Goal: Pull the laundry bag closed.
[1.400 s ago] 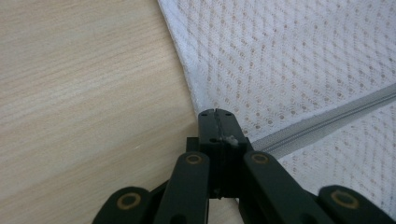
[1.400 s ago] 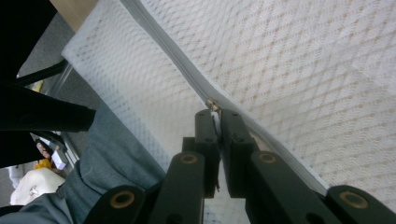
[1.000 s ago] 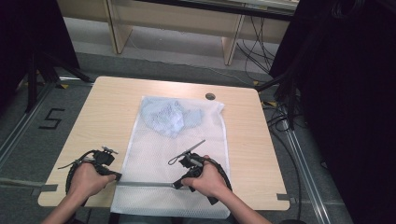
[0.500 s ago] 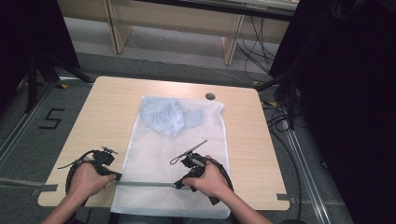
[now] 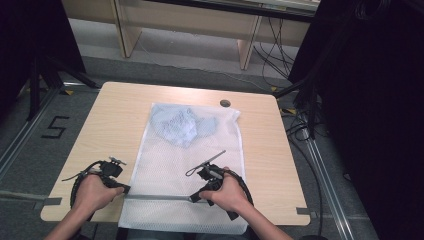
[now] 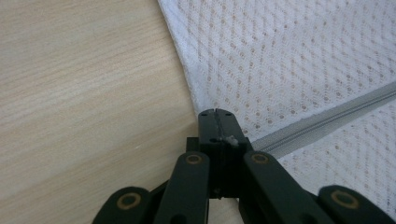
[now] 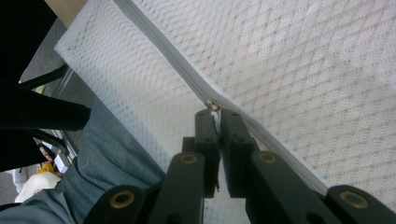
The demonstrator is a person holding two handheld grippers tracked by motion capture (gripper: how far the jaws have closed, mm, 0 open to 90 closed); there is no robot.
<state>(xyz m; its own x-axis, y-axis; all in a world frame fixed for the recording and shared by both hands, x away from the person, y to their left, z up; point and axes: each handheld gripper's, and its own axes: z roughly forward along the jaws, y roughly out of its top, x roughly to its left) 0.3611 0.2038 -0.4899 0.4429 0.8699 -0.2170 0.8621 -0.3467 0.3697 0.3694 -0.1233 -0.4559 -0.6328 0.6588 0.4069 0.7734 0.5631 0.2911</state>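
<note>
- Left gripper [image 5: 123, 189] sits at the left end of the grey zipper [image 5: 160, 197], its jaws pressed flat together on the corner of the white mesh bag [image 5: 170, 165]; in the left gripper view the gripper [image 6: 215, 112] has no gap between its tips, and the zipper [image 6: 322, 119] runs away from them to the right.
- Right gripper [image 5: 196, 198] meets the same zipper further along – in the right gripper view the gripper [image 7: 215, 113] has its jaws nearly together with a thin slit between them, and the small metal zipper pull [image 7: 212, 105] lies right at their tips. Whether the pull is actually pinched cannot be told.
- Mesh bag lies flat down the middle of the wooden table [image 5: 120, 120], its near edge hanging over the table's front edge towards the person.
- Inside the bag's far end is a crumpled pale blue garment [image 5: 182, 125], seen through the mesh.
- Zipper crosses the bag's near end from side to side, between the two grippers.
- Person's left hand [image 5: 92, 192] and right hand [image 5: 227, 192] each wrap a gripper – black cables loop around both.
- Small dark round cap [image 5: 225, 103] sits in the tabletop just beyond the bag's far right corner.
- In the right gripper view, blue denim [image 7: 112, 158] shows below the bag's overhanging edge.
</note>
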